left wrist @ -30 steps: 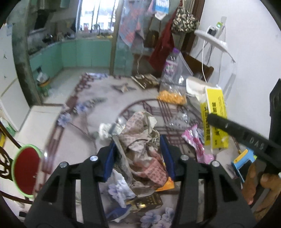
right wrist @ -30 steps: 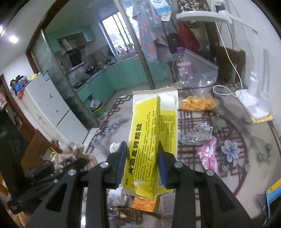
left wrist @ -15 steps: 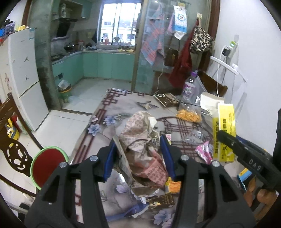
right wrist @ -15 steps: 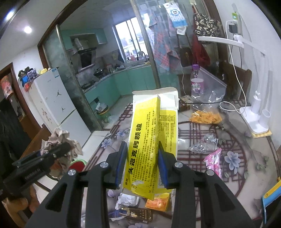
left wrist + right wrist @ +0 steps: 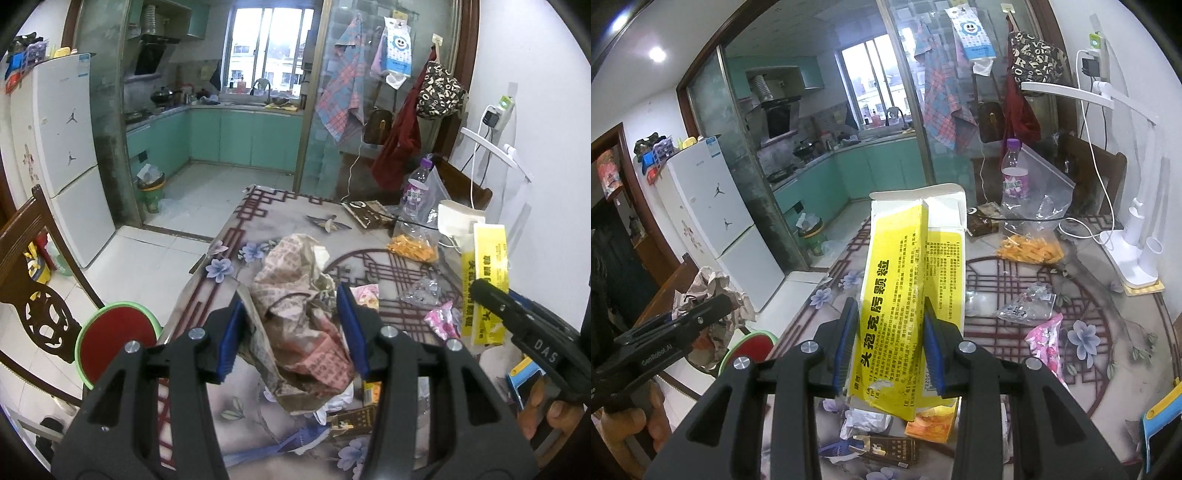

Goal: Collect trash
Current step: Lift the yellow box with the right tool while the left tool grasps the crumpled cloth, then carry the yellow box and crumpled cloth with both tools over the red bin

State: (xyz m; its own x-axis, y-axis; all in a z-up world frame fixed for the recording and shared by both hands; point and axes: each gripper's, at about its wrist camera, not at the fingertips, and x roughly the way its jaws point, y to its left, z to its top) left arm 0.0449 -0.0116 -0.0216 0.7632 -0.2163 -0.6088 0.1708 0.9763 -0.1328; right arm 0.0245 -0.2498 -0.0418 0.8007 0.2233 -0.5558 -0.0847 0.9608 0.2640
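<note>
- The left gripper [image 5: 291, 332] has its blue jaws clamped on a big crumpled wad of brown and pink printed paper [image 5: 299, 314], which sticks up between them and hangs below them too.
- The right gripper [image 5: 890, 350] has its jaws clamped on a flat yellow and white cardboard box [image 5: 905, 291]. The box stands tall between the jaws, with its open white flap at the top.
- Under both sets of jaws is the desk [image 5: 1108, 332] with a flower pattern. Just below the right jaws lie a small dark brown box with gold print [image 5: 886, 448] and an orange packet [image 5: 929, 422].
- To the right of the right jaws lies a pink plastic wrapper [image 5: 1047, 343], and past it a clear crinkled wrapper [image 5: 1027, 306].
- Farther off, beyond the jaws, are a bag of orange strips [image 5: 1030, 249] and a clear plastic bottle with a purple cap [image 5: 1014, 173].
</note>
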